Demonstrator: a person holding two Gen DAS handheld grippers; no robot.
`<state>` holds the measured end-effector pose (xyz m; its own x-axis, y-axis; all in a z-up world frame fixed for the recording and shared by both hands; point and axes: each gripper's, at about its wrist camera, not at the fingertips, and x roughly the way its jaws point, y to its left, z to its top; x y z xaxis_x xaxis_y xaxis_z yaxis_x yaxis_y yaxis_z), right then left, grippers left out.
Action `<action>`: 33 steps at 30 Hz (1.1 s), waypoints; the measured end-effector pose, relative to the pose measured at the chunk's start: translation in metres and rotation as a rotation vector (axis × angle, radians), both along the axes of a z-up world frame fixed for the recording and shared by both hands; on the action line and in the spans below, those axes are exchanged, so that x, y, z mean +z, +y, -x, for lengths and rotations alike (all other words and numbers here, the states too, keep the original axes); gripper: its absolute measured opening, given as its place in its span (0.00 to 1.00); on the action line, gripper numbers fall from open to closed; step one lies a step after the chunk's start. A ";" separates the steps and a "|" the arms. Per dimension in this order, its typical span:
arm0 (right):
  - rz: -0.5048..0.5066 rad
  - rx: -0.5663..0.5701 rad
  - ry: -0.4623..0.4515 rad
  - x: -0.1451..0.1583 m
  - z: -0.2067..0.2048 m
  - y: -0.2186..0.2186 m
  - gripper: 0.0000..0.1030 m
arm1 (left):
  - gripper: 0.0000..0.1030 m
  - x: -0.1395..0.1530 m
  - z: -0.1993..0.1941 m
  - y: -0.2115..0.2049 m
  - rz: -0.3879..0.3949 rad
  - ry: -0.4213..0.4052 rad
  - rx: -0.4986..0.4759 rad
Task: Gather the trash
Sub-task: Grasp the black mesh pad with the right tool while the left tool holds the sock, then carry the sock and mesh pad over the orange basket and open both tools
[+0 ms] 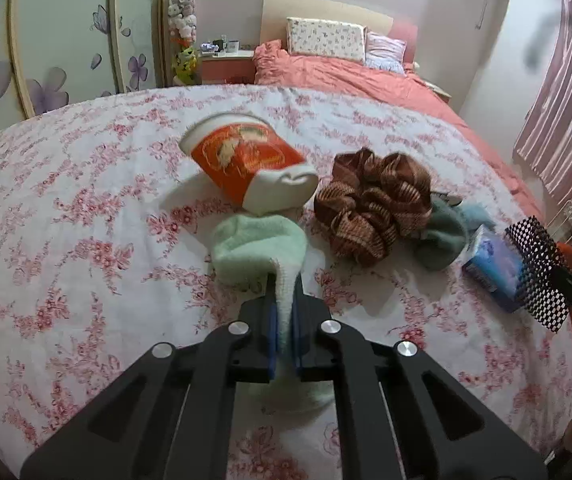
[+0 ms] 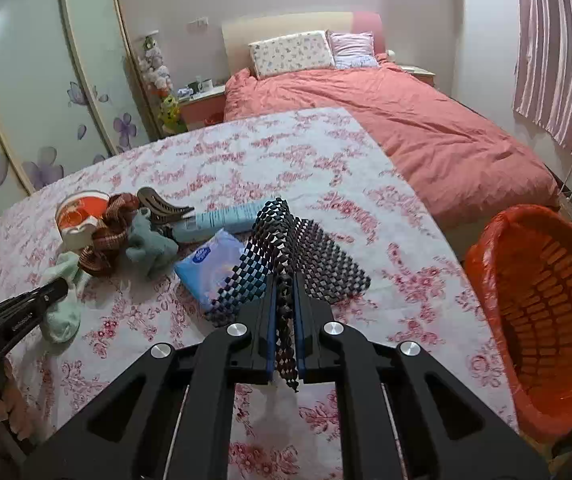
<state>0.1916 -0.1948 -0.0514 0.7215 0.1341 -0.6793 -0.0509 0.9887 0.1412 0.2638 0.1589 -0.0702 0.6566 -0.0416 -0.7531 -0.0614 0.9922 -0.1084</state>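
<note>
Trash here: a soft, light mint sock (image 1: 253, 248) pinched at its cuff by the left gripper (image 1: 283, 320), and limp black mesh netting (image 2: 298, 256) clamped in the right gripper (image 2: 286, 312), mid-bench, near the orange bin (image 2: 542, 312).

On the floral table (image 2: 326, 152): two green socks (image 1: 253, 248), one instant-noodle cup (image 1: 245, 160), one scrunchie (image 1: 374, 204), one tissue pack (image 2: 209, 264), one mesh sheet (image 2: 298, 252); lower right, one orange basket (image 2: 546, 312).
</note>
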 end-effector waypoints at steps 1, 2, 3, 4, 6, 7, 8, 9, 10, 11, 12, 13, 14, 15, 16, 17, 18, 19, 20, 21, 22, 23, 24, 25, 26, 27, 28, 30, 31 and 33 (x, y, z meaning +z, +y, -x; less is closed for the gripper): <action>-0.001 -0.002 -0.006 0.003 0.001 -0.001 0.07 | 0.07 0.003 0.001 0.001 0.000 -0.007 0.001; -0.003 -0.004 -0.012 0.005 0.002 -0.002 0.07 | 0.07 0.008 0.003 0.001 0.000 -0.017 0.003; -0.004 -0.005 -0.018 0.008 0.004 -0.003 0.07 | 0.07 0.013 0.004 0.001 0.000 -0.026 0.004; -0.005 -0.004 -0.023 0.010 0.005 -0.004 0.07 | 0.07 0.017 0.006 0.000 0.000 -0.034 0.004; -0.007 -0.003 -0.037 0.015 0.009 -0.005 0.07 | 0.07 0.026 0.011 -0.002 -0.001 -0.053 0.000; -0.008 -0.002 -0.042 0.017 0.011 -0.006 0.07 | 0.07 0.030 0.012 -0.003 -0.002 -0.060 -0.001; -0.009 -0.002 -0.051 0.021 0.014 -0.006 0.07 | 0.07 0.035 0.015 -0.006 -0.002 -0.071 -0.005; -0.010 -0.002 -0.058 0.024 0.016 -0.007 0.07 | 0.07 0.038 0.017 -0.007 0.000 -0.078 -0.008; -0.011 -0.001 -0.064 0.026 0.017 -0.008 0.07 | 0.07 0.042 0.019 -0.009 0.001 -0.085 -0.011; -0.011 -0.002 -0.073 0.029 0.020 -0.009 0.07 | 0.07 0.046 0.021 -0.011 0.004 -0.093 -0.016; -0.012 -0.002 -0.078 0.031 0.021 -0.010 0.07 | 0.07 0.051 0.023 -0.014 0.010 -0.102 -0.021; -0.014 -0.004 -0.086 0.034 0.024 -0.011 0.07 | 0.07 0.054 0.025 -0.016 0.015 -0.109 -0.026; -0.015 -0.005 -0.093 0.036 0.026 -0.013 0.07 | 0.07 0.058 0.028 -0.019 0.021 -0.118 -0.034; -0.017 -0.008 -0.103 0.040 0.030 -0.016 0.07 | 0.07 0.063 0.030 -0.022 0.027 -0.127 -0.042; -0.019 -0.010 -0.109 0.042 0.032 -0.017 0.07 | 0.07 0.068 0.033 -0.026 0.033 -0.139 -0.052; -0.021 -0.013 -0.116 0.044 0.034 -0.019 0.07 | 0.07 0.071 0.034 -0.028 0.037 -0.145 -0.059; -0.023 -0.017 -0.124 0.047 0.036 -0.021 0.07 | 0.07 0.075 0.037 -0.032 0.041 -0.154 -0.067; -0.026 -0.021 -0.132 0.050 0.039 -0.024 0.07 | 0.07 0.079 0.038 -0.035 0.043 -0.161 -0.075; -0.028 -0.025 -0.138 0.052 0.041 -0.026 0.07 | 0.07 0.085 0.041 -0.041 0.047 -0.174 -0.088; -0.030 -0.030 -0.145 0.054 0.044 -0.029 0.07 | 0.07 0.088 0.043 -0.044 0.048 -0.180 -0.095; -0.033 -0.034 -0.152 0.056 0.046 -0.032 0.07 | 0.07 0.091 0.045 -0.048 0.048 -0.188 -0.103; -0.035 -0.037 -0.157 0.057 0.048 -0.034 0.07 | 0.07 0.095 0.047 -0.053 0.049 -0.197 -0.114; -0.037 -0.044 -0.166 0.059 0.051 -0.037 0.07 | 0.07 0.099 0.050 -0.058 0.050 -0.205 -0.125; -0.039 -0.047 -0.171 0.060 0.053 -0.040 0.07 | 0.07 0.101 0.052 -0.063 0.050 -0.211 -0.135; -0.040 -0.051 -0.176 0.061 0.055 -0.042 0.07 | 0.07 0.105 0.056 -0.071 0.048 -0.220 -0.149; -0.041 -0.056 -0.182 0.062 0.058 -0.044 0.07 | 0.07 0.107 0.057 -0.075 0.046 -0.224 -0.156; -0.042 -0.063 -0.189 0.063 0.061 -0.048 0.07 | 0.07 0.108 0.059 -0.080 0.046 -0.227 -0.165; -0.043 -0.073 -0.198 0.064 0.066 -0.052 0.07 | 0.07 0.111 0.062 -0.092 0.046 -0.229 -0.186; -0.044 -0.080 -0.203 0.065 0.068 -0.055 0.07 | 0.07 0.112 0.063 -0.100 0.047 -0.229 -0.199; -0.047 -0.092 -0.209 0.065 0.072 -0.061 0.07 | 0.07 0.113 0.064 -0.110 0.047 -0.231 -0.220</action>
<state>0.1194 -0.2561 0.0139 0.8567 0.0889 -0.5081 0.0065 0.9831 0.1831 0.1995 0.0486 0.0426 0.7812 -0.2327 -0.5793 0.1857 0.9726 -0.1402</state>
